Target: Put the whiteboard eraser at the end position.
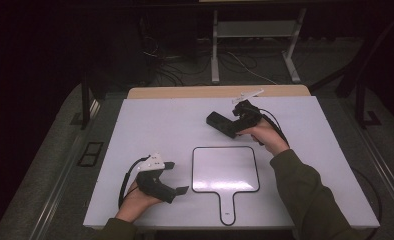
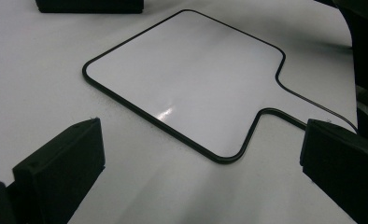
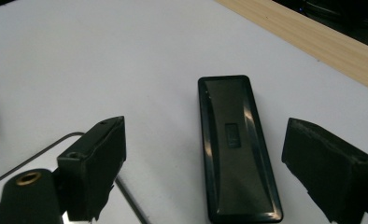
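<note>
**benchwatcher:** So the black bar-shaped block [image 3: 238, 149] is lying flat on the white tabletop [image 1: 160, 125], far side, right of the middle. The right gripper [image 3: 205, 172] has its jaws spread wide, and in the right gripper view the block sits between them, closer to the right-hand jaw, lengthwise along them. Neither pad touches it, there's white tabletop showing on both sides.

**lurker_42:** And the other hand?

**benchwatcher:** The left gripper [image 2: 201, 168] is parked low at the near left, jaws spread too, nothing between them but bare tabletop. It points at the paddle-shaped whiteboard [image 2: 182, 79], which lies flat in the middle with its handle toward the person. The block is well apart from that board, just beyond its far right corner in the high view.
</note>
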A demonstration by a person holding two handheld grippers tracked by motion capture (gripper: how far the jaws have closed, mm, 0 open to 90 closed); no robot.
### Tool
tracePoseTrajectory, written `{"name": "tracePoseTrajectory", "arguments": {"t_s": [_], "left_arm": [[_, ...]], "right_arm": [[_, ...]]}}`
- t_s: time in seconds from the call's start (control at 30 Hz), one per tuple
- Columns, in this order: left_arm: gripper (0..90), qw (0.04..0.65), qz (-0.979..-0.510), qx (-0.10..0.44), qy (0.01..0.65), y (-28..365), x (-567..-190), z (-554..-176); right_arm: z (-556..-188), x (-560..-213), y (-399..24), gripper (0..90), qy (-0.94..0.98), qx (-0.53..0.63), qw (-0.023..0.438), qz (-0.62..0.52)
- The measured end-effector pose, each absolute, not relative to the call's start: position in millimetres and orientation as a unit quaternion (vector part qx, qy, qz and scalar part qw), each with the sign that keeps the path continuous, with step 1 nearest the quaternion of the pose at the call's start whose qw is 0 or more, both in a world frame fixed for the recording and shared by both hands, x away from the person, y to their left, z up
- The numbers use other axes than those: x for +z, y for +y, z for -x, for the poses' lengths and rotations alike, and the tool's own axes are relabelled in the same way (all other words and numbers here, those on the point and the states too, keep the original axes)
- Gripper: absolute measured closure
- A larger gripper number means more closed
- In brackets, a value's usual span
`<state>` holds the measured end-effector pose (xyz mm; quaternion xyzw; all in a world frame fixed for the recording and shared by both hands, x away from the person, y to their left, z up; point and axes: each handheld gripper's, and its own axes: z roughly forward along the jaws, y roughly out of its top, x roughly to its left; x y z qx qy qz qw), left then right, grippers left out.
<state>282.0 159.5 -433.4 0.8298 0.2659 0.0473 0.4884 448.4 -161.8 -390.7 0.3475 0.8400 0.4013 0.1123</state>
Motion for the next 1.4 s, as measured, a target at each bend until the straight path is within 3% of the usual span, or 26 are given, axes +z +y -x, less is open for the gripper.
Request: {"name": "tracePoseTrajectory", "arguments": {"t_s": [0.63, 1.4], "left_arm": [[0.0, 0.489, -0.83, 0.048, 0.265, 158.1, -433.1, -280.8], [0.0, 0.487, -0.832, 0.051, 0.262, 158.4, -432.2, -279.7]], "right_arm": [[-402.4, -394.9, -186.5, 12.4, 0.814, 0.431, 0.159, -0.356], [-352.0, -409.9, -225.0, 12.5, 0.807, 0.449, 0.158, -0.349]]}}
